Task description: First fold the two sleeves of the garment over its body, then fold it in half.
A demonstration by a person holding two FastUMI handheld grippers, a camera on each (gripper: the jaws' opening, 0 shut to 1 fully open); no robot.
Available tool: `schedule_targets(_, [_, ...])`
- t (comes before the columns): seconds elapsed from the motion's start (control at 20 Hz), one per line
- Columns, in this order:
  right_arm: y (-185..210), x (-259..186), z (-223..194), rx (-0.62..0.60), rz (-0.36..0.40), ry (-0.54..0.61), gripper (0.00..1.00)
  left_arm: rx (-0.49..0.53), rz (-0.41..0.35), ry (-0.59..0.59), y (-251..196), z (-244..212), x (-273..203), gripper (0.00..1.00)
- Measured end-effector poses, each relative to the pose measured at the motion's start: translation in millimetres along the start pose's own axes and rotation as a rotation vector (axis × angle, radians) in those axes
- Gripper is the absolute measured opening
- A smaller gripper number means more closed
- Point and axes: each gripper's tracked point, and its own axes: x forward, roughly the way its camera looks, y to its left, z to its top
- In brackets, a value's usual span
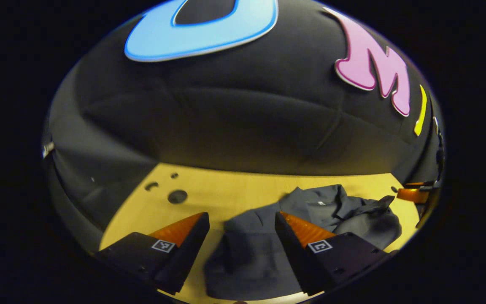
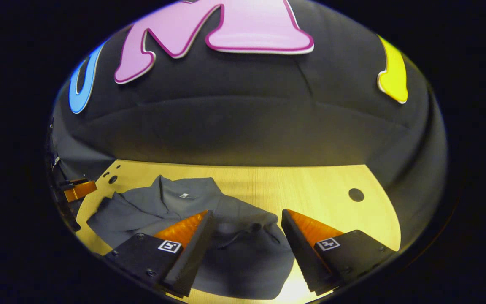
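1. Two grippers hang above a pale wooden bench with a dark grey garment lying on it

2. In the left gripper view the left gripper has its fingers spread wide apart, holding nothing; the garment's cloth lies below and between them

3. In that view the garment spreads from the near edge of the bench toward the right; its collar, with a small white tag, lies at the far side, and a rumpled sleeve bunches up on the right

4. At the far right edge of the left gripper view a part of the other gripper shows near the bench's rim, just beside the bunched sleeve; whether it touches the cloth I cannot tell

5. In the right gripper view the right gripper also has its fingers well apart and grips nothing; the garment lies under them

6. In this view the collar and white tag sit at the far side, a sleeve lies folded across the body at the left, and a thin dark cord curls on the cloth between the fingers

7. Several round holes are cut in the bench; one hole lies well apart from the garment on bare wood

8. Black cloth wall rises behind the bench
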Motion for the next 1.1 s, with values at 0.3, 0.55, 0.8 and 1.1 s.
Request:
schedule_targets(0.3, [12.5,-88.1,25.6,0.009,-0.031,-0.134,0.99,0.014,0.015,-0.132,4.1,50.8,-98.1,0.96])
schedule_targets(0.55, [28.3,-161.0,29.6,0.009,-0.059,-0.221,0.99,0.034,0.026,-0.204,-3.8,56.4,-192.0,0.96])
schedule_targets(0.8, [53.4,-222.2,5.7,0.034,-0.043,-0.246,0.99,0.044,0.008,-0.311,-34.0,39.4,-260.6,0.96])
schedule_targets(1.1, [88.6,-281.9,-36.4,0.082,-0.018,-0.262,0.99,0.021,-0.062,-0.352,-55.9,4.0,-315.3,0.96])
